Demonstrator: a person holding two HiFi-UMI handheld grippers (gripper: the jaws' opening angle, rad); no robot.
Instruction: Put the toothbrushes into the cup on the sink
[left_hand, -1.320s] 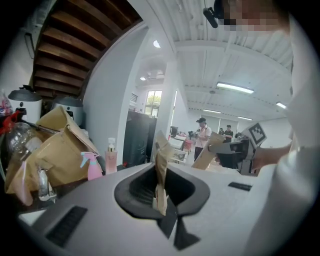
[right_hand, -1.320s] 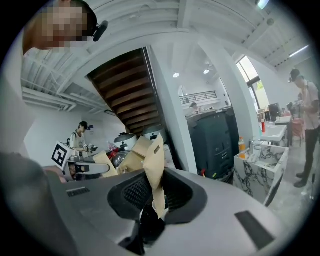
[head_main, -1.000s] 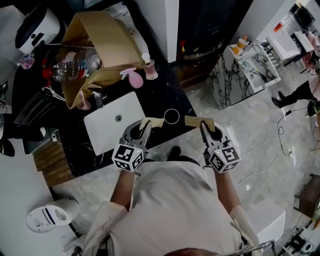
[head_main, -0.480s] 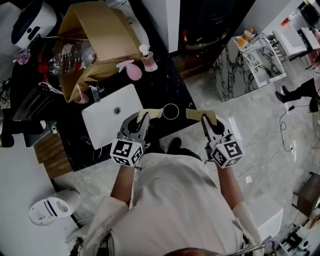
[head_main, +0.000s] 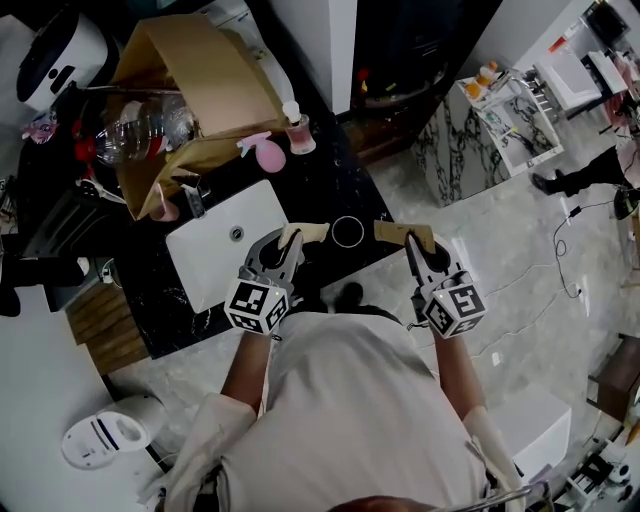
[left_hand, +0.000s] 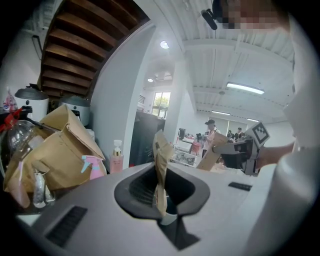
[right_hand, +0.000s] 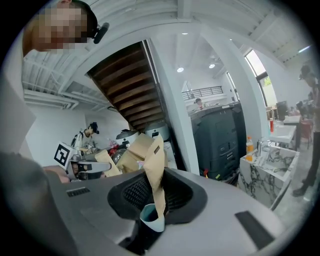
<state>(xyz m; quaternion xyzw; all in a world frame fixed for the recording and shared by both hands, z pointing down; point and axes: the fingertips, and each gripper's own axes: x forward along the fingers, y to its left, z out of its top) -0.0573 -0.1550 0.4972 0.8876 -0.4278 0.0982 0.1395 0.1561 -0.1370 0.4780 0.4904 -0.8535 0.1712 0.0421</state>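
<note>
Two containers mattered, so those first: the cup (head_main: 334, 233) sat on the black counter (head_main: 345, 185) close to its front edge, just right of the white sink (head_main: 215, 258), and from above its inside only looked dark, so I couldn't tell what was in it. Further back, the open cardboard box (head_main: 215, 70) had a clear plastic bottle (head_main: 140, 135) lying in it, with a pink spray bottle (head_main: 265, 156) and a pump bottle (head_main: 298, 135) beside the box. You had your left gripper (head_main: 290, 241) clamped on the left toothbrush (head_main: 306, 233), which was in a tan paper sleeve, and your right gripper (head_main: 411, 244) pinched down the same way on the right toothbrush (head_main: 398, 232). In both gripper views the sleeve stood on edge between the jaws and stuck out past them. You held both tools side by side in front of your chest, pointing away from you and tipped a little downward, with the cup between their tips. The left one hung over the counter's front edge between sink and cup. The right one was out by the counter's corner, with open pale floor (head_main: 480, 260) to its right.
</note>
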